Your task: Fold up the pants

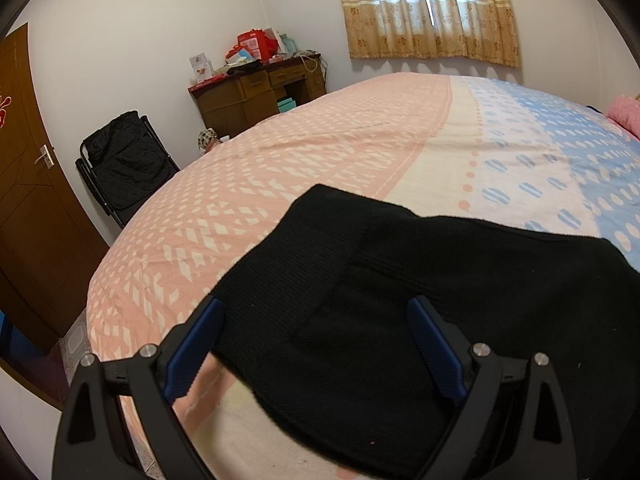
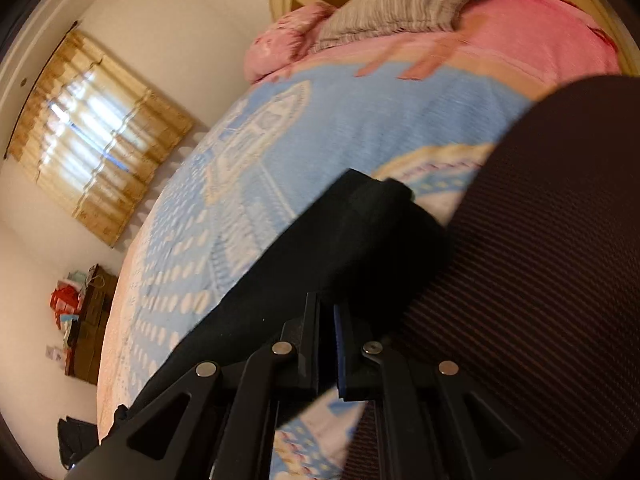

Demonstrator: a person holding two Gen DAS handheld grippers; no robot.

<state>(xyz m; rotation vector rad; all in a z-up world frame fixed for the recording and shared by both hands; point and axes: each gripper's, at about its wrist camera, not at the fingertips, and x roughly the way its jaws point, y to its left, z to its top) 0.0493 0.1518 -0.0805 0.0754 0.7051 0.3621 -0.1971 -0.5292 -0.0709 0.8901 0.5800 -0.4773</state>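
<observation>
The black ribbed pants [image 1: 400, 300] lie spread on the bed [image 1: 320, 140], near its close edge, over a sheet patterned in pink, cream and blue. The left tool [image 1: 316, 344] is spread wide, its two blue-padded fingers [image 1: 436, 348] standing one to each side of a fold of the cloth; the pants lie beneath and between them, and the pads do not press on the fabric. The right tool [image 2: 326, 336] has its fingers pressed together, with a fold of the pants [image 2: 340, 248] right at its tips; whether cloth is pinched between the pads cannot be told, as the view is tilted and blurred. More of the ribbed cloth fills the right side of that view, close to the lens. Around the bed: a pink quilt [image 2: 500, 40] and a striped pillow [image 2: 400, 8] at the head, a wooden desk [image 1: 260, 96] piled with red boxes against the far wall, a black folding chair [image 1: 124, 164] by a brown door [image 1: 36, 200], and a yellow curtain [image 1: 428, 12] over the window. Both tools point downward toward the bed; the right one is rolled to one side.
</observation>
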